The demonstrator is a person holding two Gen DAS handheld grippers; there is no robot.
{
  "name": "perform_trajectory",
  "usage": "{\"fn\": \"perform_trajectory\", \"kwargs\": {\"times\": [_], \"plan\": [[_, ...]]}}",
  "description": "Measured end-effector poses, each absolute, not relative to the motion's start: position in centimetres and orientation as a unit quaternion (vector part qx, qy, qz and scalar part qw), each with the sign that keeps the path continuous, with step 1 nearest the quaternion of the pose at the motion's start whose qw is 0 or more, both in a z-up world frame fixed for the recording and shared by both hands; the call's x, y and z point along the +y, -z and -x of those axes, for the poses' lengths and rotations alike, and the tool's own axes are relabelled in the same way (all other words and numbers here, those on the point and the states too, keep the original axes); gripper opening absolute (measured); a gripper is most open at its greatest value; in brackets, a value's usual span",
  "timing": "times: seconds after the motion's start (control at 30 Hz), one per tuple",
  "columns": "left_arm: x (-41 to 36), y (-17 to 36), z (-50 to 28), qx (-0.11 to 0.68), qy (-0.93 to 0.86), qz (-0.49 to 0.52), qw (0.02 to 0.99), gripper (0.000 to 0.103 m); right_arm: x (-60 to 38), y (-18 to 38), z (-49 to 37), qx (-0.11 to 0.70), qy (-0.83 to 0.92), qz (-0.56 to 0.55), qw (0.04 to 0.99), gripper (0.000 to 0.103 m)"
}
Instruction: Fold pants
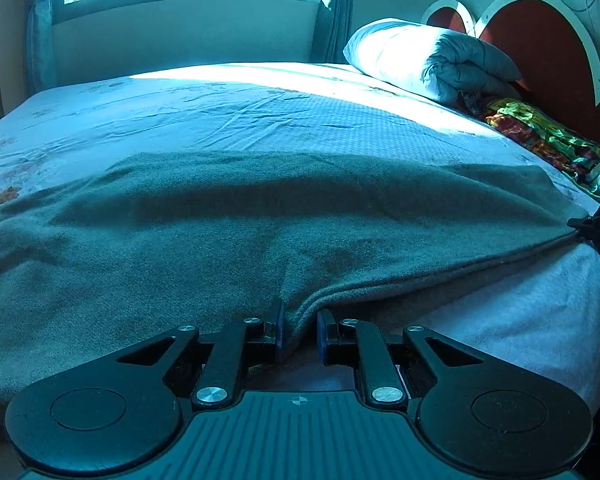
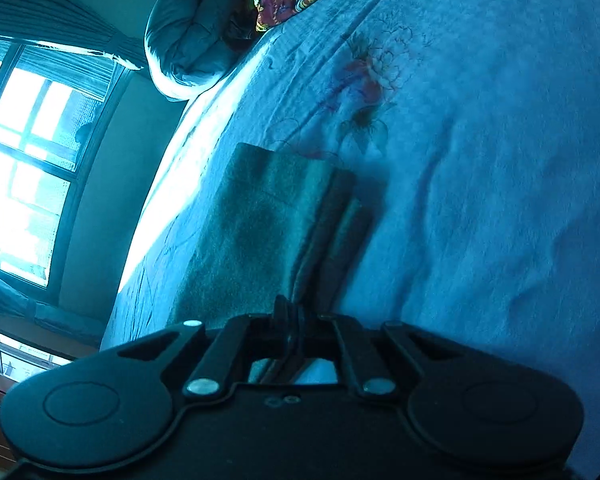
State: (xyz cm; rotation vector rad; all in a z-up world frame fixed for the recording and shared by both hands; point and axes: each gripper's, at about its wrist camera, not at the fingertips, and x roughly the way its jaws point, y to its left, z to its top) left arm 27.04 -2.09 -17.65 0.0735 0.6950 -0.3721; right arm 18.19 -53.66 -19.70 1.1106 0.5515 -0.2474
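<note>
- Lying spread across the near half of the bed (image 1: 260, 96) — dark, fleecy pants (image 1: 228, 216), long edge running along the bed's near edge, already doubled into layers.
- Clamping on a bunched fold of that near edge: left hand-held gripper (image 1: 300, 334), jaws drawn in on the cloth.
- Pinching the stacked hems at the end toward the bed's right edge: right hand-held gripper (image 2: 296, 320), jaws pressed together on several layers of the pants (image 2: 268, 220).
- Pulling taut between the two grips — the edge reading as a straight line in the left wrist view.
- Handling, by judgement: soft, limp, light, thick enough to hold a crease loosely; sagging likely wherever unsupported.
- Gripping best at corners and hems, all layers together, to keep the stack from sliding apart.
- Resting near the headboard (image 1: 540, 48), well apart from the pants: folded quilt (image 1: 432, 60) and a bright patterned cloth (image 1: 556, 140).
</note>
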Motion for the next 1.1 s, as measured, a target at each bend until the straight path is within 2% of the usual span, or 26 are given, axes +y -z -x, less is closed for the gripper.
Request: {"fn": "perform_trajectory", "kwargs": {"times": [0.13, 0.23, 0.4, 0.47, 0.7, 0.83, 0.9, 1.1], "plan": [[-1.8, 16.7, -26.9, 0.335, 0.181, -0.033, 0.924, 0.016, -53.3, 17.7, -18.0, 0.237, 0.100, -0.509, 0.822, 0.000], [-2.4, 17.6, -27.1, 0.353, 0.167, -0.069, 0.918, 0.016, -53.3, 19.6, -18.6, 0.276, 0.118, -0.502, 0.811, 0.000], [-1.9, 16.7, -26.6, 0.351, 0.171, -0.063, 0.918, 0.016, -53.2, 19.5, -17.7, 0.256, 0.122, -0.510, 0.812, 0.000], [-1.3, 15.9, -25.6, 0.346, 0.170, -0.063, 0.921, 0.017, -53.3, 18.5, -16.4, 0.238, 0.133, -0.501, 0.821, 0.004], [1.5, 14.5, -26.3, 0.332, 0.134, 0.028, 0.933, 0.020, -50.7, 15.1, -15.7, 0.219, 0.103, -0.422, 0.874, 0.007], [-1.0, 17.4, -27.7, 0.384, 0.147, 0.000, 0.912, 0.020, -50.1, 15.3, -16.5, 0.231, 0.101, -0.430, 0.867, 0.007], [-0.9, 17.4, -26.6, 0.361, 0.150, -0.016, 0.920, 0.020, -49.4, 15.0, -16.5, 0.231, 0.096, -0.419, 0.873, 0.007], [0.1, 16.4, -26.9, 0.332, 0.155, 0.046, 0.929, 0.020, -39.5, 15.7, -20.8, 0.306, -0.047, -0.356, 0.882, 0.008]]}}
